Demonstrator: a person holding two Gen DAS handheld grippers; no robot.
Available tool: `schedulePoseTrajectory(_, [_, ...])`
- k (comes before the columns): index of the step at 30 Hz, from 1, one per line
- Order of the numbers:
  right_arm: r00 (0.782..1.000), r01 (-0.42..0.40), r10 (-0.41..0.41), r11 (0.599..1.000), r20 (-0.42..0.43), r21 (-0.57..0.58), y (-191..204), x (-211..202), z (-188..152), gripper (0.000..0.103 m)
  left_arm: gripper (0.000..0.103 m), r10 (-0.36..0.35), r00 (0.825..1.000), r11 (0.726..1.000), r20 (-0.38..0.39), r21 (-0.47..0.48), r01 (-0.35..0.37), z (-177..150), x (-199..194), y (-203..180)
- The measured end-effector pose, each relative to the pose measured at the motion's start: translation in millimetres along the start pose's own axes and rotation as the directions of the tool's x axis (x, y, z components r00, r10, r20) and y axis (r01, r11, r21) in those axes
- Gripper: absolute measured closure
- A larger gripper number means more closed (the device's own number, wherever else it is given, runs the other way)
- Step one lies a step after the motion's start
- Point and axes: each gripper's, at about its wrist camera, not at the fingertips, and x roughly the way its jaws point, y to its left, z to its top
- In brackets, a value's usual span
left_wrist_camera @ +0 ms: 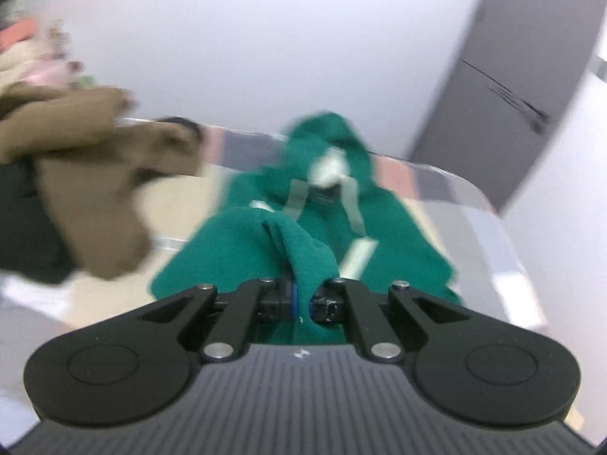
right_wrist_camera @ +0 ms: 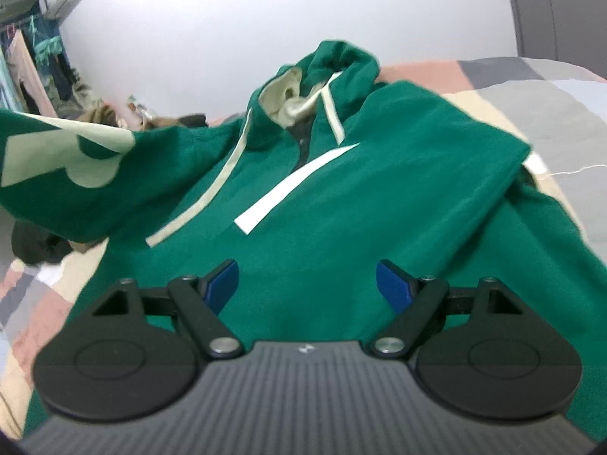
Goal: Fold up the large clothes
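A green hoodie [right_wrist_camera: 379, 197] with cream drawstrings and a white stripe lies face up on a patchwork bedspread [right_wrist_camera: 531, 76], hood toward the wall. My left gripper [left_wrist_camera: 302, 301] is shut on a raised fold of the green hoodie [left_wrist_camera: 303, 242], lifting it above the body. In the right wrist view the lifted sleeve [right_wrist_camera: 64, 174] with a cream print hangs at the left. My right gripper [right_wrist_camera: 307, 284] is open and empty, just above the hoodie's lower front.
A pile of brown and dark clothes [left_wrist_camera: 87, 189] lies to the left on the bed. A white wall stands behind, and a grey wardrobe [left_wrist_camera: 512, 76] is at the right. Hanging laundry [right_wrist_camera: 34, 68] shows at far left.
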Motion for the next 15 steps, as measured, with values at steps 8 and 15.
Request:
schedulePoseTrajectory(8, [0.998,-0.014,0.004,0.989,0.07,0.145,-33,-29,6,0.022,0.097,-0.212,0.967,0.976,-0.145,0.025,0.217,-78,112,-112])
schedulePoseTrajectory(15, [0.995,-0.039,0.011,0.953,0.095,0.299,-62,-38,9,0.021,0.096,-0.239,0.946,0.971,-0.22,-0.035,0.237,-126,177,-124])
